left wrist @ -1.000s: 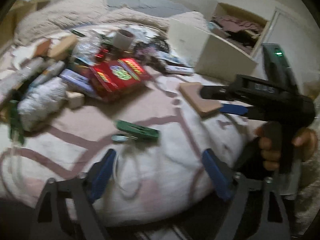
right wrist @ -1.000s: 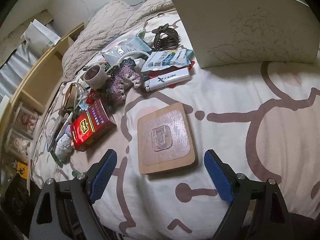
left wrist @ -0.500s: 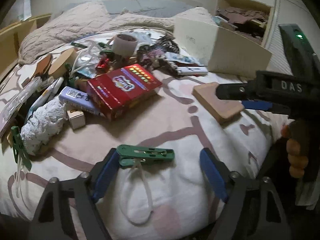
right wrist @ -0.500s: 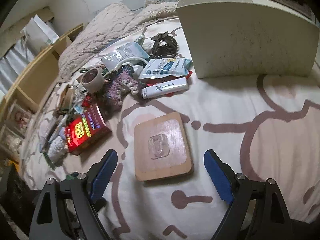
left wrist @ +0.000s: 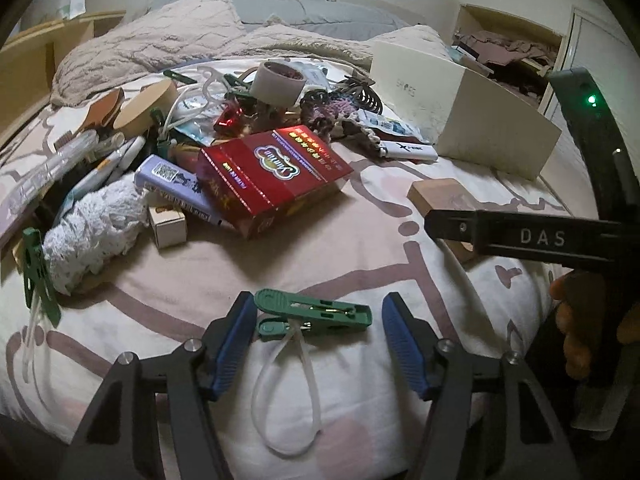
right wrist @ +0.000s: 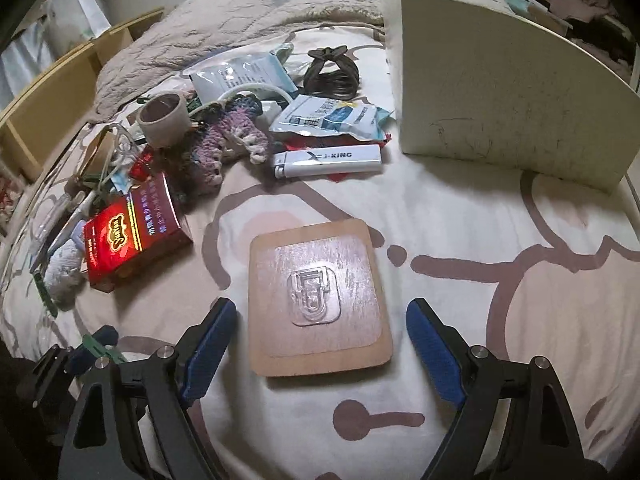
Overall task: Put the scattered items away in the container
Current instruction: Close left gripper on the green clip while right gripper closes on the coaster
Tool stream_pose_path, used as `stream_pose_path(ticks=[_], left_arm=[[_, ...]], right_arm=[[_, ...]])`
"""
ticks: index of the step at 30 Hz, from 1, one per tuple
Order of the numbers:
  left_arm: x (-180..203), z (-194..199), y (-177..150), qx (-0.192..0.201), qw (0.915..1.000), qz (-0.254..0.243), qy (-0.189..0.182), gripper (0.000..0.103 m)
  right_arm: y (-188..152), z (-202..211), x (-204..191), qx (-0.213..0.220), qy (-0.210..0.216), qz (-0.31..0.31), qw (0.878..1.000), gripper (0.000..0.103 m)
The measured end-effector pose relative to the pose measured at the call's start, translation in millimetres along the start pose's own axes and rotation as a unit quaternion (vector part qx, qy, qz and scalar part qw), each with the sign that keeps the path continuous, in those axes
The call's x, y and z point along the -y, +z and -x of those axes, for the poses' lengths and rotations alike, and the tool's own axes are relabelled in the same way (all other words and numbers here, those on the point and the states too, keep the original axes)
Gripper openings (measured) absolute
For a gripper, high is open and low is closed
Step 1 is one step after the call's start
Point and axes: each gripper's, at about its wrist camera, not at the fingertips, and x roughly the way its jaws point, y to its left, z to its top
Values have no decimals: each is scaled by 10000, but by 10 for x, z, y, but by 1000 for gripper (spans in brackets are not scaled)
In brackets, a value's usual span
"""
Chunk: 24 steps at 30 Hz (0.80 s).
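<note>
Scattered items lie on a patterned bedspread [right wrist: 460,208]. Left wrist view, lower centre: a green clothespin [left wrist: 314,314] with a looped white cord lies crosswise between the blue pads of the left gripper [left wrist: 318,336], whose jaws stand spread, the left pad just beside the pin's rounded end. Right wrist view, centre: a wooden board [right wrist: 318,298] bearing a clear adhesive hook lies flat between the spread pads of the right gripper [right wrist: 320,346], touching neither. Upper right of both frames: the cream container [right wrist: 500,96] stands on the bed. Mid-left: a red box [left wrist: 276,174], a white lighter [right wrist: 328,160].
</note>
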Motion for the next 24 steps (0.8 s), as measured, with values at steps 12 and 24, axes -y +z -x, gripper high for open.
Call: stream_pose_path(ticks=[12, 24], left_arm=[[-1, 26, -27, 158, 9997, -45, 158, 53], [4, 110, -72, 310, 9994, -113, 126, 53]], right_arm=[[-12, 9, -107, 139, -376, 294, 9988, 67], [-65, 153, -68, 358, -54, 127, 9993, 66]])
